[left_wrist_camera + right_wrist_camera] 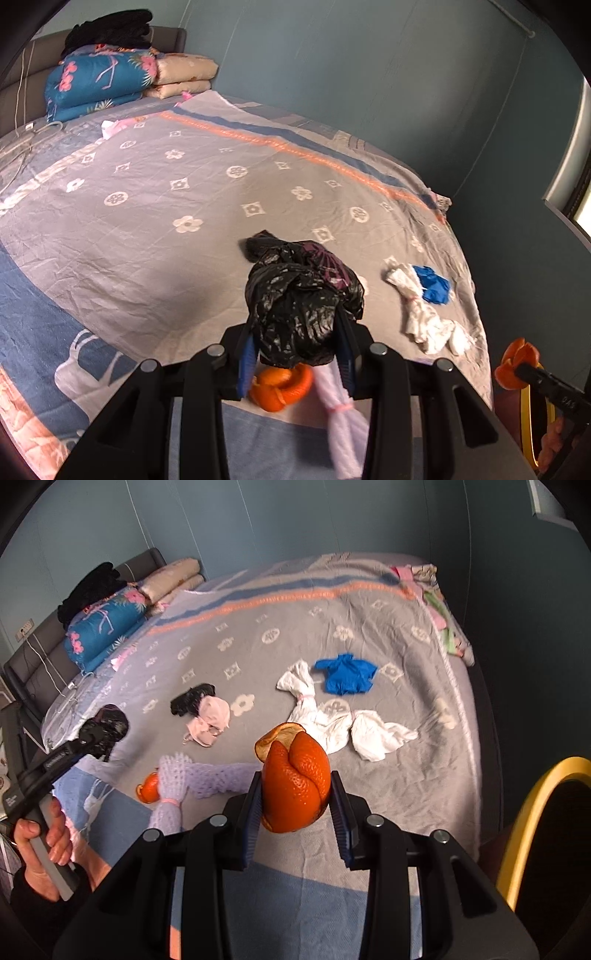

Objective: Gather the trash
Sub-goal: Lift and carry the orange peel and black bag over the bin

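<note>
Gripping a crumpled black plastic bag [301, 314], the left gripper [299, 354] has its blue-padded fingers [246, 363] pressed into the bag's sides, so the bag bulges up above the jaws. The tool tilts downward toward the bed [147, 221]. In the right wrist view a bare hand [40, 843] in a dark sleeve wraps the left tool's handle, low at the left edge, with the bag end raised above the bed.

The right gripper [297, 805] is clamped on a piece of orange peel [295, 782], both pads against its flanks, the peel's pale inner skin curling out on top. This tool also slants down over the bed.

On the bed just under the left gripper lie a second orange peel [280, 387] and a knitted lilac item [341, 417], the peel touching it. Further across the bed, toward the far side, rest a knotted white bag [332, 716] and, just beside it, a blue glove [345, 674]. Nearer the middle of the bed sits a pink mask [210, 716] against a black scrap [190, 698]. At the head of the bed are folded quilts [96, 81] with dark clothing [110, 27] on top. Beside the bed's near corner, a yellow-rimmed bin [535, 812] shows at the right.
</note>
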Demonstrator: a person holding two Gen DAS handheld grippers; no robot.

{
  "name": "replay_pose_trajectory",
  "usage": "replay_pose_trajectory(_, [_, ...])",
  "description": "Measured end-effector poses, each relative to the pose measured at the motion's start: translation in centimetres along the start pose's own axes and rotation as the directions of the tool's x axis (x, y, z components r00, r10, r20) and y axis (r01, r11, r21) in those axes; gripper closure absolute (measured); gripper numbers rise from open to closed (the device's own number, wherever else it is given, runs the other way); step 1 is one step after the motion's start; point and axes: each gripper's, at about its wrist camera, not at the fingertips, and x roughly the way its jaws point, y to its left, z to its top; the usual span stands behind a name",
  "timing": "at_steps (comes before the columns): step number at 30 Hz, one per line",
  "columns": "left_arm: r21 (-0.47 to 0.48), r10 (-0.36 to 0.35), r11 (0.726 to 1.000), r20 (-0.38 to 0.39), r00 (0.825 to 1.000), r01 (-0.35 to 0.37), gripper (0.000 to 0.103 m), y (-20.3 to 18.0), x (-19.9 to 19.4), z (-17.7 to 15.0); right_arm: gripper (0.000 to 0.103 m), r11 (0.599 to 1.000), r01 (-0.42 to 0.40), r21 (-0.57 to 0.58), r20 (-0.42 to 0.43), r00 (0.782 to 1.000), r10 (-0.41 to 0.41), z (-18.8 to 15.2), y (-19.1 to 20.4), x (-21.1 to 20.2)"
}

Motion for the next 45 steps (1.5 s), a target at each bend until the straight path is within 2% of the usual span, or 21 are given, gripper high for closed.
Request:
replay_pose_trajectory(7, [0.073,-0.039,0.997,0.013,0.999,0.038,0.069,-5.2,-2.4,-0.6,0.070,1.000,-0.006,-0.004,0.059,0.998,0.007,-0.9,-1.4,-5.3])
replay_pose_trajectory(11, [0.098,-0.095,0.991,0.035,0.995,0.091,0.069,-8.3,-4.2,-0.6,0.070,1.000,-0.010,0.004,0.108,0.994,0.009,-1.5,-2.8,-8.7])
replay_pose_trajectory(24, [0.208,-0.273,0.946,0.085,0.958,0.251,0.069,-17.9,-9.4,-1.6,0.070,0.999,0.023,0.028,0.228,0.973,-0.029,-2.9,-6.5,-16.4])
replay_pose_trajectory(36, [0.263,-0.361,0.906,0.074,0.929,0.331,0.069,-22.4,-11.6,-3.2,0.070,0.998,0.031,0.062,0.298,0.953,-0.048,-4.2,-8.9,-20.9])
replay_pose_trajectory(45, [0.298,-0.406,0.877,0.044,0.913,0.376,0.069,-25.6,-11.6,-4.4,0.070,0.994,0.054,0.096,0.332,0.940,-0.083,-5.1,-11.0,-23.1])
